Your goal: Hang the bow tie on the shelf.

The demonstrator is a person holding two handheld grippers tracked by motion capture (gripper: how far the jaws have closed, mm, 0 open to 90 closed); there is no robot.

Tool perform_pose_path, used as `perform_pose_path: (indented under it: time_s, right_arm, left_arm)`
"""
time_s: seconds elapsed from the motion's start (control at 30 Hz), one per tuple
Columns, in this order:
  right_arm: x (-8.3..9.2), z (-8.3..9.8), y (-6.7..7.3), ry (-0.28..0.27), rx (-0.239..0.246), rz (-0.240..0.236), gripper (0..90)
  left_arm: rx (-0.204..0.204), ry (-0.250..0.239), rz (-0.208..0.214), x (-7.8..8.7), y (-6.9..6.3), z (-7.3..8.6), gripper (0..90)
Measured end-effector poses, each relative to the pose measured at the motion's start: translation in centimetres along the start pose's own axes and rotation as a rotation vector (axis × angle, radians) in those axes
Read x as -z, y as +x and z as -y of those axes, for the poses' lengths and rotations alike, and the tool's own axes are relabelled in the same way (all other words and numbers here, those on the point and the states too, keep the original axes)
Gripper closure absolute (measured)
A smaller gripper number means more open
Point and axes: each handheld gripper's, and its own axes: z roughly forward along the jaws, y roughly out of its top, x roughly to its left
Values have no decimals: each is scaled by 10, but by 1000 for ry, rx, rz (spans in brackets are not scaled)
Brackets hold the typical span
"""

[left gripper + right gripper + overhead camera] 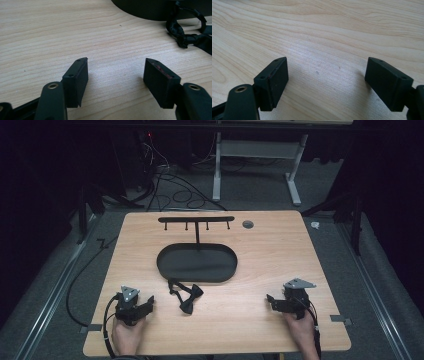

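A black bow tie [186, 296] lies on the wooden table [270, 250], just in front of a black oval tray [196, 262]. From the tray rises a thin post with a black hook rack [196, 220] across its top. My left gripper [150, 301] rests at the table's front left, held in a hand, open and with nothing between its jaws. In the left gripper view its jaws [116, 71] stand wide over bare wood, with the bow tie [186, 37] and the tray's rim [147, 12] at the upper right. My right gripper [270, 301] rests at the front right, open [327, 72] over bare wood.
A round grey grommet [248, 224] sits near the table's far edge. Cables [175, 190] and a white desk frame [255, 165] lie on the floor beyond the table. Bare wood stretches between the two grippers.
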Motion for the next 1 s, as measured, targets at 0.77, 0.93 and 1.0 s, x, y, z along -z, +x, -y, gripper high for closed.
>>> perform_pose_path:
  time_s: [0.77, 0.93, 1.0]
  right_arm:
    - [0, 0, 0, 1, 2, 0, 199]
    - [0, 0, 0, 1, 1, 1, 200]
    - [0, 0, 0, 1, 2, 1, 199]
  left_arm:
    - [7, 4, -11, 1, -2, 0, 393]
    - [-1, 12, 0, 5, -3, -3, 407]
    - [11, -2, 17, 9, -3, -4, 410]
